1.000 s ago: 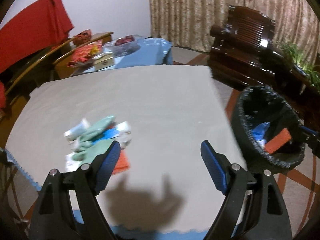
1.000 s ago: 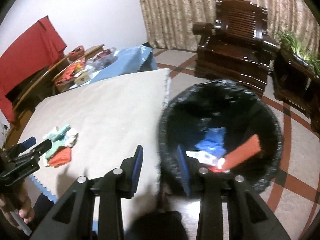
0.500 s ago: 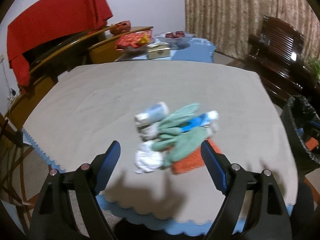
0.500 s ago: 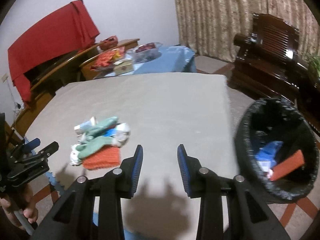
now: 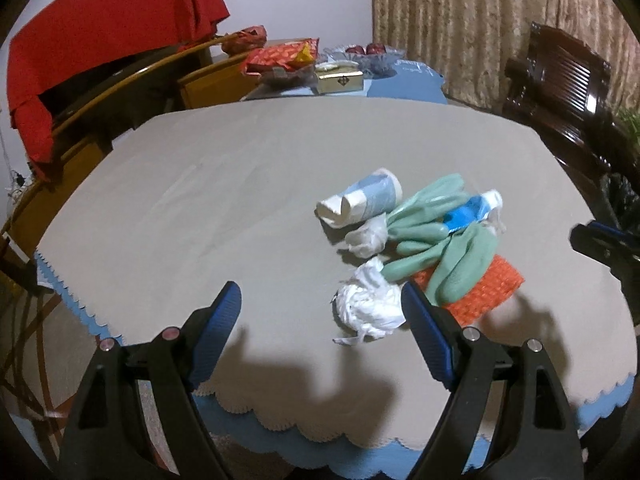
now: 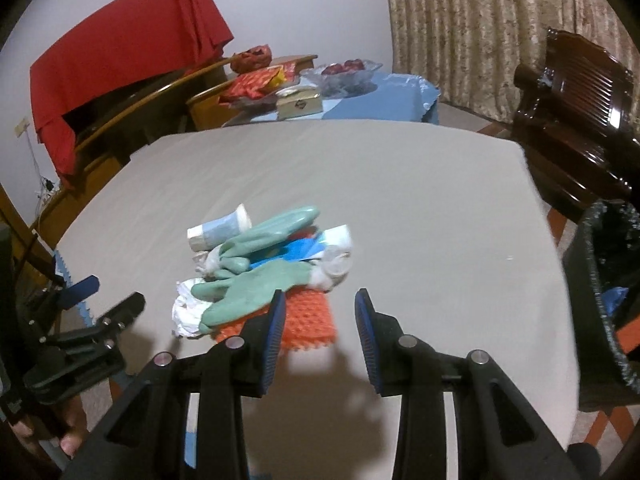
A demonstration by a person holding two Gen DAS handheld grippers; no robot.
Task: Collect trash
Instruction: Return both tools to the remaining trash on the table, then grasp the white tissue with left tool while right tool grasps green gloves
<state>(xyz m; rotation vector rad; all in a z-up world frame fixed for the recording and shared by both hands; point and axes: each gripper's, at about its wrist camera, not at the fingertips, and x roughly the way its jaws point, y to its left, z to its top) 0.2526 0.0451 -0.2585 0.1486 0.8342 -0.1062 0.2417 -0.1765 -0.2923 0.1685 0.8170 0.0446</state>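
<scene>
A pile of trash lies on the beige tablecloth [image 5: 200,200]: a crushed paper cup [image 5: 362,202], green gloves [image 5: 448,236], a blue-and-white wrapper [image 5: 474,210], a crumpled white tissue [image 5: 370,306] and an orange mesh pad [image 5: 484,290]. My left gripper [image 5: 320,324] is open and empty, just short of the tissue. My right gripper [image 6: 320,320] is open and empty, its left finger close to the orange pad [image 6: 308,318] and gloves [image 6: 256,284]. The black-lined trash bin [image 6: 604,304] stands off the table's right edge.
A side table with a blue cloth [image 6: 384,100] holds a gold box [image 6: 298,104], red packets and a glass bowl of fruit. Dark wooden chairs [image 6: 576,120] stand at the right. A red cloth [image 5: 104,40] hangs at the back left.
Both grippers have swung left from the bin toward the trash pile and come closer to it. The bin has slid to the right edge of both views.
</scene>
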